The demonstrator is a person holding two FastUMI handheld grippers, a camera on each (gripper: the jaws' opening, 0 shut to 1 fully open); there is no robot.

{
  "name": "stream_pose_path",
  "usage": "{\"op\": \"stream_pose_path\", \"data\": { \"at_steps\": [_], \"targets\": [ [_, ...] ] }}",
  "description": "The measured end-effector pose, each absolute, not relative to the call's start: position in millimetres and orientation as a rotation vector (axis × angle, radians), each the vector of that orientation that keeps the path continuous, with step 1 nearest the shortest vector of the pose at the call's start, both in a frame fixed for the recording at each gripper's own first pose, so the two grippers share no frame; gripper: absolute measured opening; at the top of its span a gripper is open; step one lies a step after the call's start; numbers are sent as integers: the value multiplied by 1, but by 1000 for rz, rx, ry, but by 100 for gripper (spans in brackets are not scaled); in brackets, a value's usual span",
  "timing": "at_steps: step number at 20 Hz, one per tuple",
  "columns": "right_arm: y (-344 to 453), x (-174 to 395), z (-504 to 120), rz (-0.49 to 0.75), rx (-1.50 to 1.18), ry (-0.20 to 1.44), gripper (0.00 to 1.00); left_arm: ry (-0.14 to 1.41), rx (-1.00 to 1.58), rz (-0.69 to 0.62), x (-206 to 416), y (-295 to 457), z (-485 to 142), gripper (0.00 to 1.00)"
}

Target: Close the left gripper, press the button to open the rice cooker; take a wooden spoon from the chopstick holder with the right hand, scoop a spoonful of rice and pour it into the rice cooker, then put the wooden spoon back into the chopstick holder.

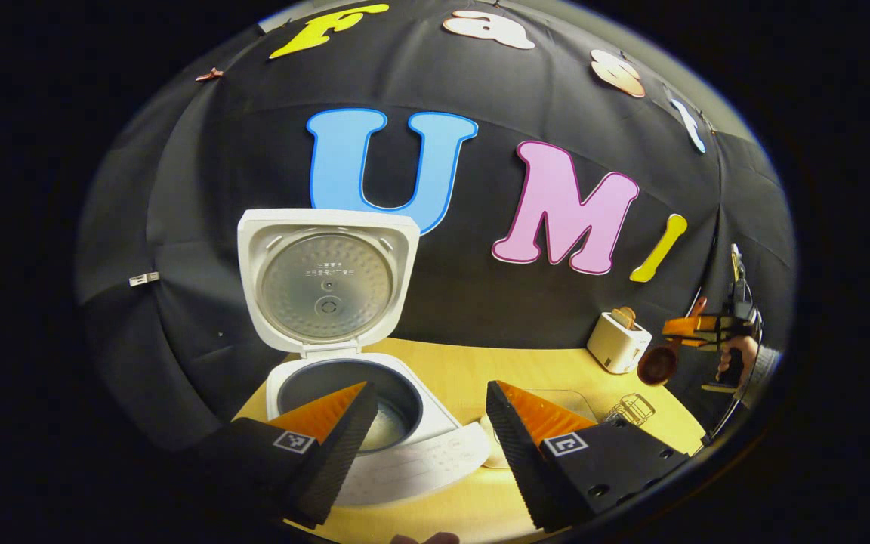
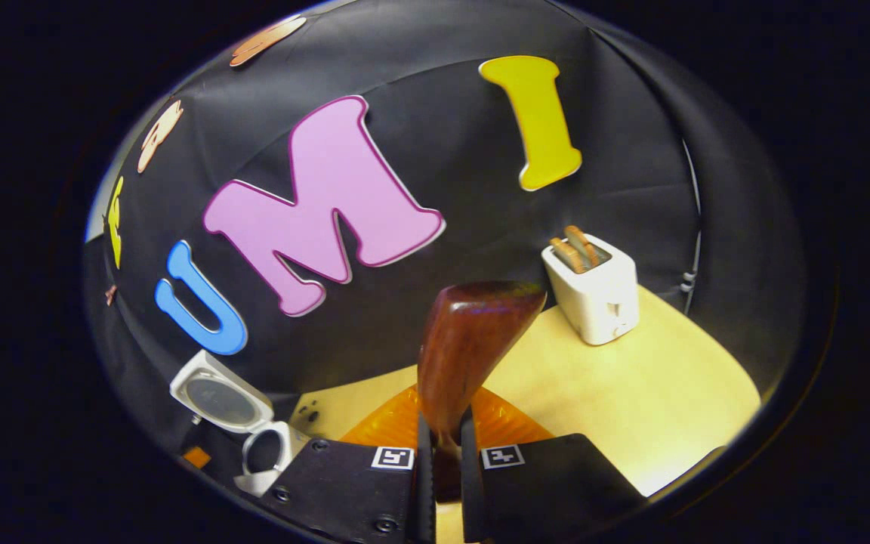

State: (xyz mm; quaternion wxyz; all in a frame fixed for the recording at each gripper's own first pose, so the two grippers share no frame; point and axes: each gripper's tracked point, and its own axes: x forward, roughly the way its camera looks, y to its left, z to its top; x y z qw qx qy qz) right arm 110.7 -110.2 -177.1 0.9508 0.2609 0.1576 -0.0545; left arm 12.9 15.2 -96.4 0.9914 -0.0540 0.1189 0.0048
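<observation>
The wooden spoon (image 2: 473, 340) stands clamped between the right gripper (image 2: 446, 446) fingers, which press together on its handle, bowl end up and leaning a little toward the toaster (image 2: 593, 291). Its bowl faces away from the camera, so I cannot tell whether any rice sits in it. The step in hand looks like carrying the spoon toward either the rice or the rice cooker (image 1: 352, 408). If it is loaded, the bowl should be kept level on the way, brought over the middle of the open pot, and tipped only once it is inside the rim; if empty, it should first dip into the rice.

The rice cooker stands open, its lid (image 1: 327, 279) upright behind the pot. The left gripper (image 1: 427, 431) hovers just in front of it with fingers spread apart and holding nothing, one fingertip overlapping the pot's rim. It would do well to draw aside and leave the mouth free.

The left gripper view shows the inside of the pot, with something pale at the bottom, and a clear container (image 1: 556, 400) and a small wire holder (image 1: 631, 409) on the table (image 1: 480, 363) to the cooker's right. Farther right it catches the right gripper with a hand (image 1: 737, 359) behind it, the spoon hanging beside the toaster. The right gripper view gives the grip itself up close, and the cooker small and well off to its lower left.
</observation>
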Motion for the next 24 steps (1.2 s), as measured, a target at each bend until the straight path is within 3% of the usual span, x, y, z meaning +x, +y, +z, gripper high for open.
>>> {"op": "stream_pose_path", "data": {
  "at_steps": [9, 20, 22, 23, 24],
  "targets": [
    [-133, 111, -267, -101, 409, 431, 18, 248, -46, 43, 25, -12, -81, 94],
    [-127, 126, -330, -22, 416, 563, 18, 279, -65, 103, 34, -37, -88, 94],
    [-136, 124, -332, -42, 414, 573, 22, 281, -65, 100, 37, -42, -90, 94],
    [-139, 121, -336, -57, 409, 583, 29, 280, -67, 97, 39, -44, -89, 94],
    [-142, 118, -337, -63, 413, 590, 17, 276, -70, 93, 41, -45, -89, 94]
  ]
}}
